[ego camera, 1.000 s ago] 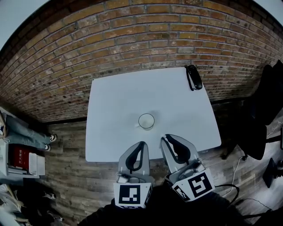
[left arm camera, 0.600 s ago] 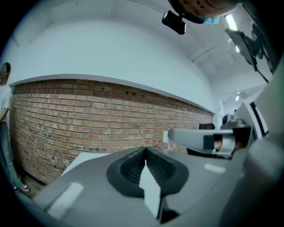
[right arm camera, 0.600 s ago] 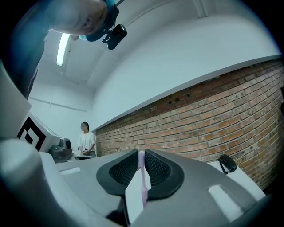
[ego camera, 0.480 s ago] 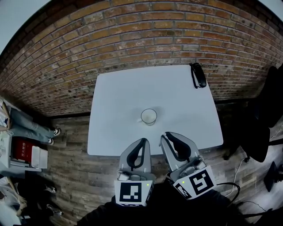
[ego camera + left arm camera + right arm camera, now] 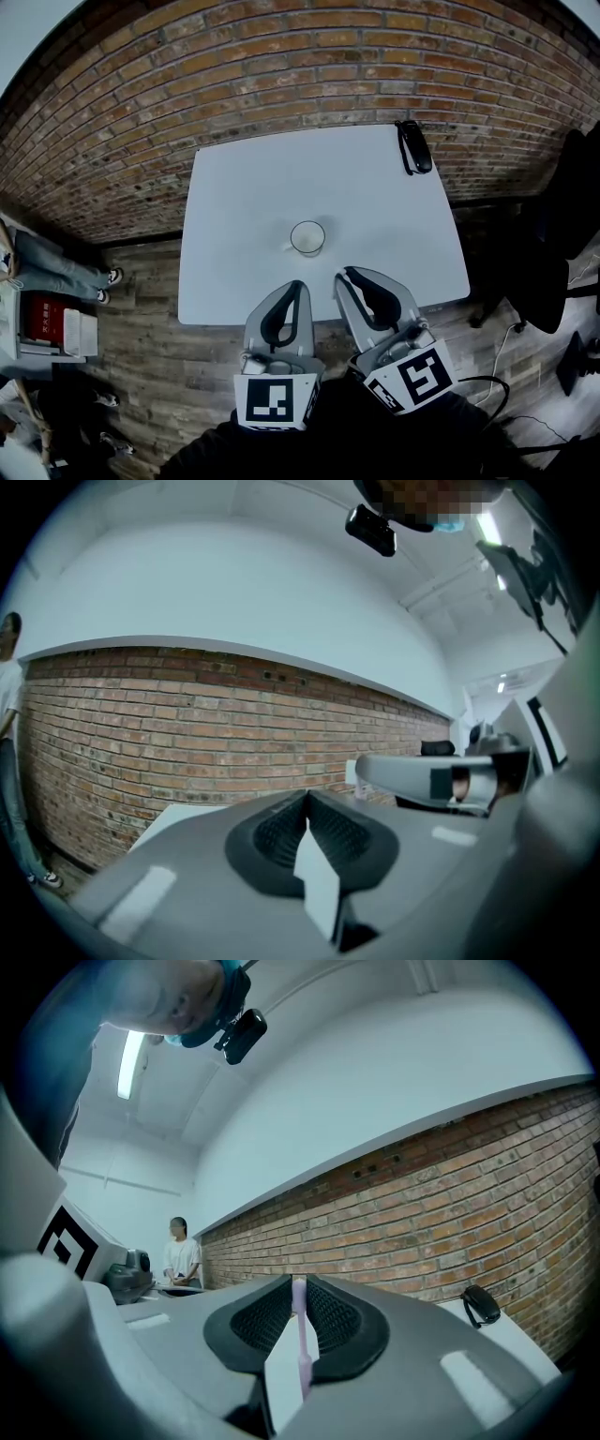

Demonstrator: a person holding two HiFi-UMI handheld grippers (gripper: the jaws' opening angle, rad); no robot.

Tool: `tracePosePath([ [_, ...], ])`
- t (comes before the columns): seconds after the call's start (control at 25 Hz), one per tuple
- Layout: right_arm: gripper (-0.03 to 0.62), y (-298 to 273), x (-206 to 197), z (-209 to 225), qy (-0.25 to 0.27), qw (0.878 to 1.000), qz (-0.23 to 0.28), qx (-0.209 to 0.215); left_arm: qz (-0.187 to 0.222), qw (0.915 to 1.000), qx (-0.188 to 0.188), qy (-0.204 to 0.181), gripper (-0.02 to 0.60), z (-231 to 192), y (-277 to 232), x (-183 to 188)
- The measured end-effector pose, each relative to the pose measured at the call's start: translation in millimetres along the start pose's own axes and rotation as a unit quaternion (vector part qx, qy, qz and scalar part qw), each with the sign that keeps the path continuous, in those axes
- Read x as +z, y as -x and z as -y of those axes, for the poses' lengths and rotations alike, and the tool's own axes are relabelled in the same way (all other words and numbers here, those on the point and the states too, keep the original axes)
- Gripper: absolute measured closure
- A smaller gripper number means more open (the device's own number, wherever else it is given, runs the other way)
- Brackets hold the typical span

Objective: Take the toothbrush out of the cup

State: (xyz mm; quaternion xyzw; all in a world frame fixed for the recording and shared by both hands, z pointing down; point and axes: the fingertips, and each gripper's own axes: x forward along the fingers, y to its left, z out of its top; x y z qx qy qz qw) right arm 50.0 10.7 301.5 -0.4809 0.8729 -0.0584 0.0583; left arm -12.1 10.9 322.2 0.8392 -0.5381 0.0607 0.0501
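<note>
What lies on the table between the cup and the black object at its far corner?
Nothing: the head view shows only bare white table between the cup and the black object.

Left claw (image 5: 294,285) shut and empty, right claw (image 5: 344,275) level, pinching toothbrush (image 5: 299,1330), side by side

Smooth plastic toothbrush (image 5: 299,1335), rough brick wall (image 5: 422,1222)

White table (image 5: 244,206), red-brown brick wall (image 5: 281,75), grey-brown plank floor (image 5: 141,337). The cup (image 5: 307,238) looks white, perhaps translucent. Toothbrush (image 5: 299,1335) pale lilac. Cubes (image 5: 270,401) white (with black square patterns).
</note>
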Motion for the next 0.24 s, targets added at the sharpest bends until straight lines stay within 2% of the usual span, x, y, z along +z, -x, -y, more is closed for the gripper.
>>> tracePosePath([
  [0.24,0.545,-4.1,-1.4,6.9,0.001,1.000,0.000,-0.003,-0.003,1.0000,-0.004,0.004,0.574,0.5,-8.6,-2.3],
])
